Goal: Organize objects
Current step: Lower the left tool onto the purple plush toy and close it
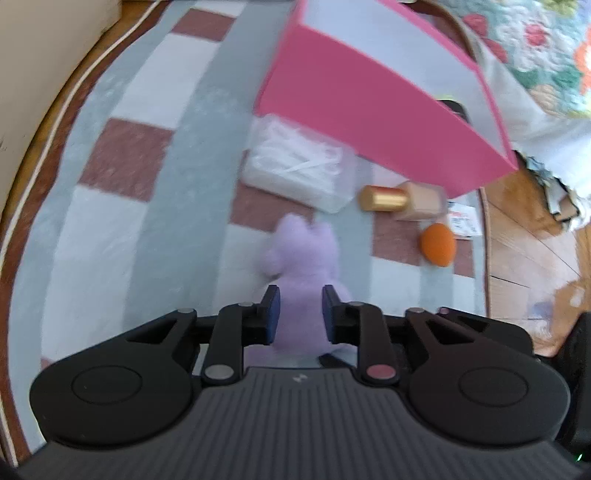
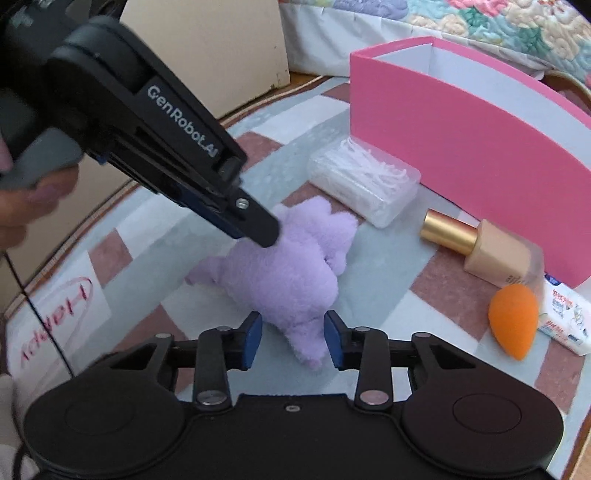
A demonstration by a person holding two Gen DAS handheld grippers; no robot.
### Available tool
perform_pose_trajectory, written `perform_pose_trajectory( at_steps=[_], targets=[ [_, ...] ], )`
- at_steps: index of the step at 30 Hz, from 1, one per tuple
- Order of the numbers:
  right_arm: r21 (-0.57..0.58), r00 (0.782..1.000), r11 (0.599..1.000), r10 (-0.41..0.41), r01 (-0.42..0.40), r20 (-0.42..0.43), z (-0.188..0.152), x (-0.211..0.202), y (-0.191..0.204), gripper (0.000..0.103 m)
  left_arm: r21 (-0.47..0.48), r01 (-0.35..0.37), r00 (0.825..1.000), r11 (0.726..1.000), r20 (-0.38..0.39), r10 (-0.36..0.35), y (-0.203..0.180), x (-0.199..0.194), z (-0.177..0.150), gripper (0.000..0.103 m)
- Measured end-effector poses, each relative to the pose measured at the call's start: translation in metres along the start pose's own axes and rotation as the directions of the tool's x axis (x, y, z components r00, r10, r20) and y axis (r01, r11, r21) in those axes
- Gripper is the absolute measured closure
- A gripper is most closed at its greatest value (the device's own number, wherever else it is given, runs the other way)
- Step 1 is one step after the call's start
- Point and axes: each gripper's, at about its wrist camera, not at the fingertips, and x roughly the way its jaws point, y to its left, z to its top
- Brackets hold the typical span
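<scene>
A purple plush toy (image 1: 303,254) (image 2: 280,273) lies on a checked mat (image 1: 147,206). My left gripper (image 1: 300,314) is shut on one end of it, fur bulging between the blue pads. In the right wrist view the left gripper (image 2: 267,236) comes in from the upper left, its tip buried in the toy's top. My right gripper (image 2: 293,338) is shut on the toy's near, lower limb, which sits between its pads. A pink open-topped box (image 1: 369,110) (image 2: 480,166) stands beyond the toy.
In front of the pink box lie a clear case of white sticks (image 2: 365,184), a gold-capped beige bottle (image 2: 487,247), an orange sponge (image 2: 513,321) and a white packet (image 2: 565,321). A quilted bed (image 2: 480,22) is behind, a cream cabinet (image 2: 221,44) at the back left.
</scene>
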Motion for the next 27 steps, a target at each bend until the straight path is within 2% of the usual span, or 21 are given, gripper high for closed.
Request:
perform_pose_trajectory(
  at_steps=[3, 7, 10, 15, 17, 19, 20, 21, 23, 25, 27],
  targets=[
    [0.054, 0.999, 0.998, 0.037, -0.037, 0.003, 0.005, 0.003, -0.007, 0.055, 0.013, 0.004, 1.0, 1.0, -0.02, -0.004, -0.001, 0.003, -0.003, 0.071],
    [0.097, 0.997, 0.993, 0.074, -0.07, -0.031, 0.006, 0.017, -0.009, 0.052, 0.03, -0.03, 0.999, 0.999, -0.013, 0.03, 0.002, 0.006, -0.012, 0.072],
    [0.109, 0.996, 0.991, 0.076, -0.072, -0.034, 0.006, 0.022, -0.008, 0.052, 0.028, -0.029, 1.0, 0.999, -0.008, 0.03, 0.004, 0.009, -0.016, 0.072],
    [0.064, 0.998, 0.996, 0.061, -0.06, -0.026, 0.009, 0.018, -0.001, 0.055, -0.042, 0.035, 0.999, 0.999, 0.009, -0.035, 0.014, 0.009, -0.016, 0.07],
    [0.048, 0.999, 0.998, 0.05, -0.049, -0.016, 0.01, 0.016, 0.001, 0.056, -0.057, 0.099, 0.995, 0.993, 0.019, -0.098, 0.014, 0.005, -0.016, 0.071],
    [0.041, 0.999, 0.998, 0.052, -0.052, -0.002, 0.011, 0.012, 0.002, 0.058, -0.08, 0.189, 0.982, 0.979, 0.009, -0.189, 0.011, 0.003, -0.017, 0.073],
    [0.035, 0.999, 0.998, 0.053, -0.054, 0.007, 0.012, 0.009, 0.003, 0.06, -0.081, 0.21, 0.978, 0.974, 0.004, -0.21, 0.008, 0.003, -0.017, 0.074],
    [0.027, 0.998, 0.998, 0.054, -0.054, 0.02, 0.014, 0.006, 0.005, 0.062, -0.061, 0.198, 0.98, 0.978, 0.006, -0.198, 0.002, 0.001, -0.018, 0.074],
    [0.01, 0.998, 0.999, 0.047, -0.047, 0.036, 0.018, 0.001, 0.01, 0.066, 0.027, 0.13, 0.991, 0.991, 0.032, -0.131, -0.009, -0.005, -0.019, 0.074],
    [0.0, 0.999, 0.999, 0.037, -0.037, 0.035, 0.019, 0.0, 0.013, 0.066, 0.09, 0.071, 0.996, 0.993, 0.055, -0.076, -0.013, -0.01, -0.018, 0.074],
    [0.0, 1.0, 1.0, 0.016, -0.016, 0.019, 0.019, 0.003, 0.014, 0.066, 0.092, 0.035, 0.998, 0.995, 0.056, -0.04, -0.009, -0.011, -0.014, 0.074]
  ],
)
